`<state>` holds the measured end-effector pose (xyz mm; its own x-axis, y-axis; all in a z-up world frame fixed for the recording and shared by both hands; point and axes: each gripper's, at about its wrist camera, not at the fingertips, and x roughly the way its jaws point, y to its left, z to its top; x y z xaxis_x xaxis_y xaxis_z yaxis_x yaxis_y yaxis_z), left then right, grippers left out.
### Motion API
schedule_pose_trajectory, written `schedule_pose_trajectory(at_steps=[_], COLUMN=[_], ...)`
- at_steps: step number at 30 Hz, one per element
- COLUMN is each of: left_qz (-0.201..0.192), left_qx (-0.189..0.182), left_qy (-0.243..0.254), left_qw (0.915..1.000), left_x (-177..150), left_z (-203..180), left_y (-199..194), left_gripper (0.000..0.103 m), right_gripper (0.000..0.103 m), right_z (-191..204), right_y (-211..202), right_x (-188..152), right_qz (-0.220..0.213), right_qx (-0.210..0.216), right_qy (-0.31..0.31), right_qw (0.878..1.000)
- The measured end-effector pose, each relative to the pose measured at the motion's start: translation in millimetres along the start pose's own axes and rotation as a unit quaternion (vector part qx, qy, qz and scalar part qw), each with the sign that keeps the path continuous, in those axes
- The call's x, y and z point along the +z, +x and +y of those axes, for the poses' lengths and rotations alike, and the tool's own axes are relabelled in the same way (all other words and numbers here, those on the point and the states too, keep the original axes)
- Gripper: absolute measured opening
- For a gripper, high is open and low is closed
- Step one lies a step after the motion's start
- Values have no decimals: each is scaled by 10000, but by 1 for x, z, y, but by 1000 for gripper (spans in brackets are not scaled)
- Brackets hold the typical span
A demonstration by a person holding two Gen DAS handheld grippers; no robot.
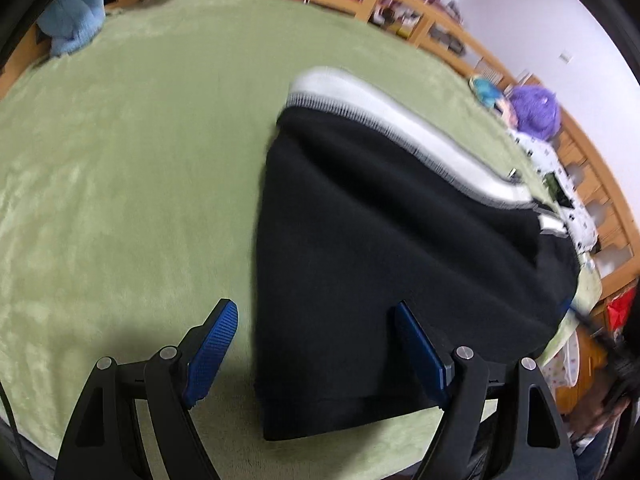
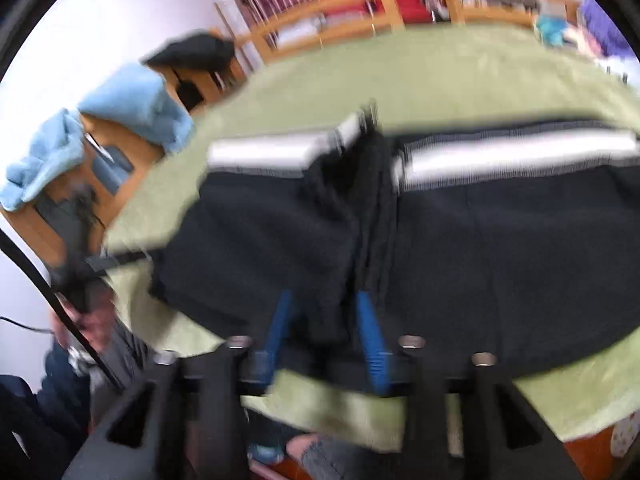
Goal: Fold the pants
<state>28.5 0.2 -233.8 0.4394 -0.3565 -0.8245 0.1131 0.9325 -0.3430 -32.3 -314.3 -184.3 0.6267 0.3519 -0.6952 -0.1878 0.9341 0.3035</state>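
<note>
Your right gripper (image 2: 324, 320) is pinched on a bunched ridge of the black pants (image 2: 500, 248), while your left gripper (image 1: 316, 344) hangs wide apart over the hem, gripping nothing. Those pants lie across the green blanket (image 1: 120, 160), white side stripe (image 1: 400, 120) along the far edge; they look doubled already, so the shortening folds seem left.
</note>
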Motion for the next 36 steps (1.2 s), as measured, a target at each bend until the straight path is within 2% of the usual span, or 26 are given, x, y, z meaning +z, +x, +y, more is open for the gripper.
schedule_pose_trajectory(at_steps=[1, 2, 7, 8, 9, 10, 11, 13, 15, 17, 19, 21, 22, 24, 25, 26, 29, 33, 36], left_qz=[28, 14, 68, 74, 77, 78, 81, 89, 88, 54, -46, -145, -194, -234, -249, -295, -404, -456, -477], left_qx=[-21, -36, -124, -133, -135, -141, -144, -158, -190, -205, -208, -242, -257, -191, -149, -177, -219, -340, -353], left_qy=[1, 4, 22, 35, 38, 35, 32, 28, 35, 81, 136, 116, 107, 54, -8, -70, -182, -246, -218], left_qw=[10000, 10000, 9999, 9999, 9999, 9999, 9999, 9998, 9998, 9997, 9997, 9995, 9994, 9995, 9996, 9994, 9988, 9981, 9980], left_x=[-1, -2, -2, -2, -2, -2, -2, -2, -4, -3, -4, -1, 1, 7, 12, 17, 35, 64, 83], left_z=[0, 0, 2, 3, 4, 4, 5, 6, 9, 8, 10, 12, 14, 18, 21, 24, 29, 27, 24], left_y=[3, 3, 3, 4, 4, 4, 4, 2, 0, -2, -7, -12, -14, -14, -13, -12, -7, 7, 20], left_gripper=[80, 80, 80, 81, 81, 81, 81, 81, 81, 81, 81, 81, 81, 81, 81, 81, 81, 81, 80], right_gripper=[55, 55, 54, 51, 42, 5, 5, 5, 5, 6, 7, 9, 13, 27, 46, 57, 58, 58, 61], right_z=[4, 11, 15, 13, 11, 8, 5, -4, -25, -47, -52, -52, -52, -49, -45, -42, -40, -38, -37], right_y=[-5, -5, 40, 57, 70, 83, 96, 94, 90, 102, 119, 118, 111, 91, 84, 73, 55, 61, 67], right_x=[6, 16, 59, 67, 71, 75, 78, 85, 92, 91, 85, 79, 76, 69, 65, 58, 36, 10, 2], right_qz=[-175, -296, -238, -110, 21, 161, 358, 143, -29, 133, 475, 527, 499, 365, 288, 164, 133, 398, 308], right_qx=[-12, -2, 10, 56, 47, 29, -4, -192, -140, -65, -197, -177, -136, -154, -246, -316, -146, 24, 55], right_qy=[-88, -225, -348, -340, -347, -367, -384, -319, 87, 493, 485, 438, 432, 488, 506, 523, 705, 875, 1042], right_qw=[9998, 9993, 9991, 9993, 9994, 9992, 9986, 9992, 9999, 9987, 9975, 9975, 9977, 9980, 9980, 9980, 9973, 9954, 9941])
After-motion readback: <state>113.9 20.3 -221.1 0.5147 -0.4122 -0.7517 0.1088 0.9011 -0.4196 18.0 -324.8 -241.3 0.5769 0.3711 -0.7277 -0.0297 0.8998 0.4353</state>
